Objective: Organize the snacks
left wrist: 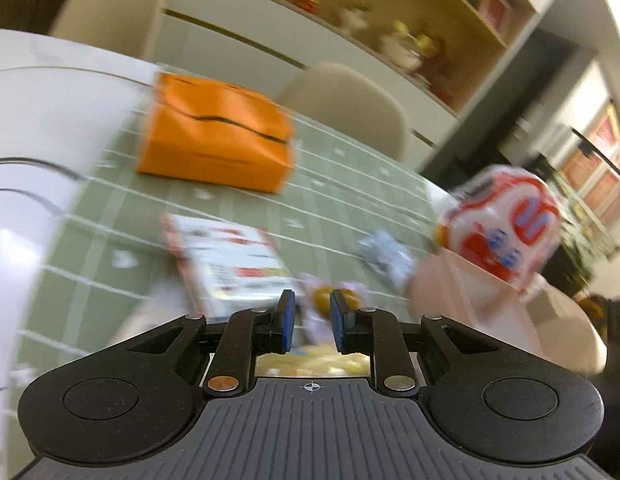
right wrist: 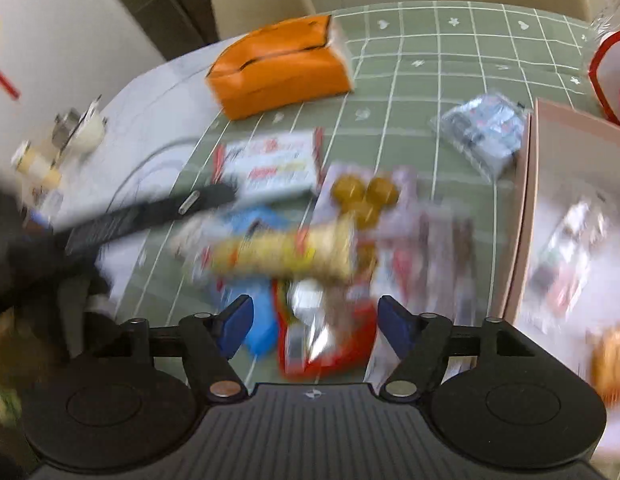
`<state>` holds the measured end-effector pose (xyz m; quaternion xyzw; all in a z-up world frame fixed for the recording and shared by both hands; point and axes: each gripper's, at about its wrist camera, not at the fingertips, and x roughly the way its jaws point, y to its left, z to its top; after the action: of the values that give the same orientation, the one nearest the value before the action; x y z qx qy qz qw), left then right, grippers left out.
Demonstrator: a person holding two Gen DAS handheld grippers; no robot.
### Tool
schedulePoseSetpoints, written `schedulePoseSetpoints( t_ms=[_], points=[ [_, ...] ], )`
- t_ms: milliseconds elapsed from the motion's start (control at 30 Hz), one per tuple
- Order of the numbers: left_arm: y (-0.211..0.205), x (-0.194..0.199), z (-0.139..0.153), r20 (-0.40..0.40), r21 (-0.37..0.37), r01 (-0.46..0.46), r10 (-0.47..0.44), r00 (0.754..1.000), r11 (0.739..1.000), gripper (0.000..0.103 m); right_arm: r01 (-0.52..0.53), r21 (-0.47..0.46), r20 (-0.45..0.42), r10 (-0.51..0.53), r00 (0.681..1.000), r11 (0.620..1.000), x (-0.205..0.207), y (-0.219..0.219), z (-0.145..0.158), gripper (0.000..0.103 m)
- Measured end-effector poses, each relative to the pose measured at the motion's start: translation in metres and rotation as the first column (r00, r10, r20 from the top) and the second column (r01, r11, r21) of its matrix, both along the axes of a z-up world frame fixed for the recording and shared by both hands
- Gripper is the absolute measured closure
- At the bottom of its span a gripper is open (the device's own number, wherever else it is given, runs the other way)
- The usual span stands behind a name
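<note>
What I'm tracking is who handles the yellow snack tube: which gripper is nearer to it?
Left. The left gripper sits shut right over the yellow snack tube, which shows just under its fingers. The right gripper, open, hangs back, the tube lying ahead of its fingertips.

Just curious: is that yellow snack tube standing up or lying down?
Lying down: the yellow tube stretches sideways across other packets, in the air or resting, the blur hides.
</note>
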<state>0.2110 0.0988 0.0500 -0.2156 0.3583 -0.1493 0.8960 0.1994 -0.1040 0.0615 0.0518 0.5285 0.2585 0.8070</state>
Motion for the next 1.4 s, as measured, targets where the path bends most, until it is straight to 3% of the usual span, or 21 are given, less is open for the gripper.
schedulePoseSetpoints(
  t_ms=[100, 200, 367, 533, 700, 800, 900, 967, 1033, 1067, 1200, 1267, 1400],
  points=[
    [-0.018, 0.009, 0.002, 0.002, 0.046, 0.033, -0.033, 0.999, 0.998, 0.081, -0.017, -0.015, -0.001, 0.017, 1.000, 1.000, -0.023, 0.001, 0.005, 0.040],
    [-0.014, 0.006, 0.003, -0.021, 0.105, -0.067, 0.070, 0.997, 0.992, 0.081, 0.035, -0.031, 0.089, -0.032, 0.996, 0.999, -0.006, -0.008, 0.034, 0.040],
    [0.004, -0.025, 0.008, -0.030, 0.129, -0.090, 0.094, 0.995, 0.988, 0.081, 0.252, -0.142, 0.088, -0.241, 0.966, 0.957, 0.109, -0.024, 0.058, 0.040],
    [0.022, -0.055, 0.007, -0.044, 0.103, -0.095, 0.100, 0.994, 0.990, 0.081, 0.317, -0.290, 0.036, -0.321, 0.946, 0.903, 0.191, -0.039, 0.038, 0.040],
    [0.027, -0.072, -0.001, -0.054, 0.101, -0.092, 0.098, 0.994, 0.991, 0.081, 0.408, -0.265, -0.157, -0.457, 0.876, 0.873, 0.226, -0.064, -0.009, 0.039],
    [0.032, -0.080, -0.006, -0.062, 0.101, -0.104, 0.111, 0.992, 0.989, 0.081, 0.437, -0.279, -0.190, -0.496, 0.847, 0.855, 0.231, -0.064, -0.023, 0.026],
    [0.036, -0.086, -0.011, -0.077, 0.103, -0.121, 0.129, 0.989, 0.987, 0.081, 0.402, -0.295, -0.155, -0.459, 0.875, 0.867, 0.230, -0.047, -0.029, 0.027],
    [0.038, -0.087, -0.014, -0.089, 0.105, -0.125, 0.135, 0.987, 0.987, 0.081, 0.362, -0.269, -0.141, -0.408, 0.902, 0.893, 0.228, -0.030, -0.027, 0.031],
    [0.037, -0.087, -0.015, -0.095, 0.112, -0.121, 0.132, 0.987, 0.986, 0.081, 0.297, -0.223, -0.143, -0.333, 0.932, 0.928, 0.219, -0.013, -0.023, 0.047],
    [0.036, -0.087, -0.015, -0.096, 0.114, -0.118, 0.129, 0.987, 0.986, 0.081, 0.267, -0.200, -0.157, -0.299, 0.941, 0.943, 0.215, -0.006, -0.022, 0.050],
    [0.031, -0.087, -0.014, -0.100, 0.120, -0.099, 0.111, 0.989, 0.988, 0.081, 0.168, -0.149, -0.191, -0.195, 0.962, 0.975, 0.185, 0.019, -0.023, 0.051],
    [0.028, -0.088, -0.013, -0.101, 0.125, -0.087, 0.100, 0.990, 0.988, 0.081, 0.140, -0.126, -0.213, -0.165, 0.963, 0.982, 0.173, 0.024, -0.025, 0.050],
    [0.021, -0.086, -0.014, -0.112, 0.128, -0.075, 0.090, 0.990, 0.989, 0.081, 0.167, 0.002, -0.323, -0.157, 0.933, 0.986, 0.129, 0.008, -0.030, 0.051]
  ],
)
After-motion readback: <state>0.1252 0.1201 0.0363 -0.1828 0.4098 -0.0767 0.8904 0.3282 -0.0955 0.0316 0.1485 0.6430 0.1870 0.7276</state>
